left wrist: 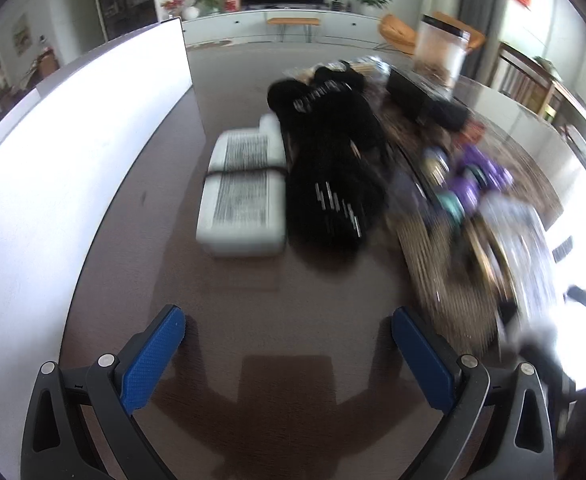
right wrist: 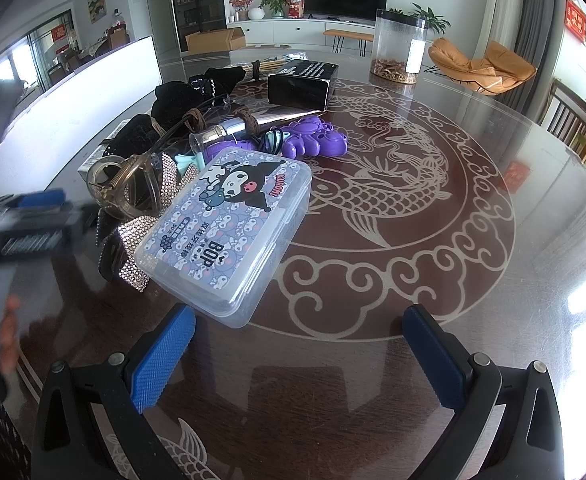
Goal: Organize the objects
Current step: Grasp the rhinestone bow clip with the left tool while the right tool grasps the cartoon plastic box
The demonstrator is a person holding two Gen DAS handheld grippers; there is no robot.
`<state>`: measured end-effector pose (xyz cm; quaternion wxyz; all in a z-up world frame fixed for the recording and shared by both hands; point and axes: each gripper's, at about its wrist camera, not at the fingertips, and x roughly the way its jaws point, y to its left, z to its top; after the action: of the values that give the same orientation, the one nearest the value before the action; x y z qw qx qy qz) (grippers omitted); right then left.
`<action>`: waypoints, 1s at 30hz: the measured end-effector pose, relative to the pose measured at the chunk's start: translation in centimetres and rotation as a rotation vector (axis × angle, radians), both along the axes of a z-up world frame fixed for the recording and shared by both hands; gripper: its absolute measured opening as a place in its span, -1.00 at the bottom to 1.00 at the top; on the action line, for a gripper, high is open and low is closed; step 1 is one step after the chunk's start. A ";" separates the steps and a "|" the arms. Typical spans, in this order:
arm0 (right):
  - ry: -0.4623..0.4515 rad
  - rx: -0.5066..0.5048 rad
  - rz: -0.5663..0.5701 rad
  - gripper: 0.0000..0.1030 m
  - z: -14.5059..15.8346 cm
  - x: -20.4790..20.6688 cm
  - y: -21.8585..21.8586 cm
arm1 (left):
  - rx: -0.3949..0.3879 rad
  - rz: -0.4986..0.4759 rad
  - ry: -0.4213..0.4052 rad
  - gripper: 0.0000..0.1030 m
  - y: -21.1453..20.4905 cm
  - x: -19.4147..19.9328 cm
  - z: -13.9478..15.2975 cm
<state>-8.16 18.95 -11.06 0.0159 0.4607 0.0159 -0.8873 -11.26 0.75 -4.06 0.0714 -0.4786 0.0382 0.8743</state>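
In the left wrist view the left gripper [left wrist: 289, 330] is hanging released and empty over bare desk [left wrist: 233, 320], facing a white box [left wrist: 243, 196] with a black cloth bundle [left wrist: 329, 160] touching its right side; this looks like the approach step with nothing picked yet, and motion blur is smearing the pile at right beyond telling. In the right wrist view the right gripper [right wrist: 299, 330] is also spread wide and empty, the clear cartoon-printed case [right wrist: 229, 232] lying just beyond its left finger, overlapping a rhinestone bow [right wrist: 133, 240]; next it would need shifting left to straddle the case, while the left edge is blurring into an unreadable dark shape
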 end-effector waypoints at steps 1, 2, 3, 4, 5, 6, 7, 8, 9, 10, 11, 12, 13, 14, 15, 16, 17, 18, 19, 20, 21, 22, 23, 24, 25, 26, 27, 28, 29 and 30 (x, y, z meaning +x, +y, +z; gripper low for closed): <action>0.000 0.000 0.000 1.00 0.0 0.0 0.0 | 0.003 -0.004 0.014 1.00 -0.4 1.3 0.0; 0.000 0.000 0.000 1.00 0.0 0.0 0.0 | 0.004 -0.005 0.020 1.00 -0.7 2.6 0.0; 0.000 0.000 -0.001 1.00 0.0 0.0 0.0 | 0.003 -0.004 0.017 1.00 -1.1 3.6 0.0; 0.000 0.001 -0.001 1.00 0.0 0.0 0.0 | 0.003 -0.004 0.013 1.00 -1.5 4.4 0.1; 0.000 0.000 -0.001 1.00 0.0 0.0 0.0 | 0.003 -0.009 0.013 1.00 -1.9 5.2 0.1; 0.000 0.001 0.000 1.00 0.0 0.1 0.0 | 0.004 -0.014 0.021 1.00 -2.2 5.9 0.3; 0.000 0.001 0.000 1.00 0.0 0.1 0.0 | 0.007 -0.018 0.032 1.00 -2.4 6.3 0.3; 0.000 0.001 0.000 1.00 0.0 0.1 0.0 | 0.006 -0.023 0.034 1.00 -2.4 6.3 0.3; -0.001 -0.001 0.000 1.00 0.0 0.1 0.0 | 0.005 -0.020 0.027 1.00 -2.4 6.3 0.4; -0.003 -0.005 0.003 1.00 0.1 0.1 0.1 | 0.003 -0.020 0.023 1.00 -2.5 6.3 0.4; -0.012 -0.018 0.007 1.00 0.2 0.2 0.2 | 0.004 -0.019 0.026 1.00 -2.7 6.3 0.5; -0.019 -0.066 0.011 1.00 0.6 0.6 0.4 | 0.005 -0.021 0.034 1.00 -2.8 6.4 0.5; -0.003 -0.120 0.012 1.00 1.3 1.2 0.7 | 0.007 -0.023 0.042 1.00 -2.7 6.1 0.3; 0.019 -0.153 0.006 1.00 2.0 1.5 0.9 | 0.008 -0.021 0.047 1.00 -2.7 6.1 0.3; 0.041 -0.174 0.000 1.00 2.8 1.5 1.0 | 0.008 -0.017 0.050 1.00 -2.6 6.0 0.2; 0.054 -0.193 -0.004 1.00 3.6 0.9 0.9 | 0.007 -0.014 0.053 1.00 -2.4 5.6 0.1; 0.050 -0.208 -0.006 1.00 4.0 0.1 0.8 | 0.007 -0.012 0.055 1.00 -2.3 5.5 0.1; 0.042 -0.227 -0.012 1.00 4.2 -0.9 0.8 | 0.008 -0.010 0.057 1.00 -2.2 5.5 0.1; 0.026 -0.247 -0.026 1.00 4.3 -2.3 0.7 | 0.009 -0.010 0.059 1.00 -2.2 5.5 0.1; 0.008 -0.256 -0.043 0.99 4.2 -3.6 0.6 | 0.009 -0.010 0.060 1.00 -2.2 5.4 0.0; -0.007 -0.257 -0.057 0.98 4.0 -4.4 0.6 | 0.010 -0.009 0.062 1.00 -2.2 5.4 0.0; -0.036 -0.260 -0.074 0.95 3.5 -5.5 0.5 | 0.011 -0.009 0.064 1.00 -2.1 5.3 0.0; -0.054 -0.268 -0.078 0.91 3.2 -6.1 0.4 | 0.011 -0.009 0.065 1.00 -2.1 5.3 0.0; -0.070 -0.270 -0.078 0.91 2.9 -6.6 0.2 | 0.011 -0.009 0.066 1.00 -2.1 5.2 -0.1; -0.089 -0.257 -0.076 0.91 2.4 -6.9 -0.2 | 0.012 -0.008 0.067 1.00 -2.1 5.2 0.0; -0.098 -0.249 -0.072 0.91 2.2 -6.9 -0.4 | 0.012 -0.007 0.068 1.00 -2.1 5.3 0.0; -0.109 -0.237 -0.070 0.91 1.9 -7.0 -0.8 | 0.012 -0.006 0.068 1.00 -2.1 5.3 0.0; -0.124 -0.224 -0.063 0.91 1.6 -7.1 -1.1 | 0.012 -0.005 0.068 1.00 -2.1 5.4 0.0; -0.138 -0.213 -0.048 0.92 1.1 -7.0 -1.5 | 0.012 -0.005 0.069 1.00 -2.1 5.3 -0.1; -0.133 -0.188 -0.034 0.92 1.1 -6.8 -1.8 | 0.012 -0.004 0.069 1.00 -2.1 5.4 0.0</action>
<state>-15.01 17.14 -9.93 0.0451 0.5154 -0.0761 -0.8524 -5.86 -1.34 -4.06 0.0748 -0.4477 0.0363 0.8903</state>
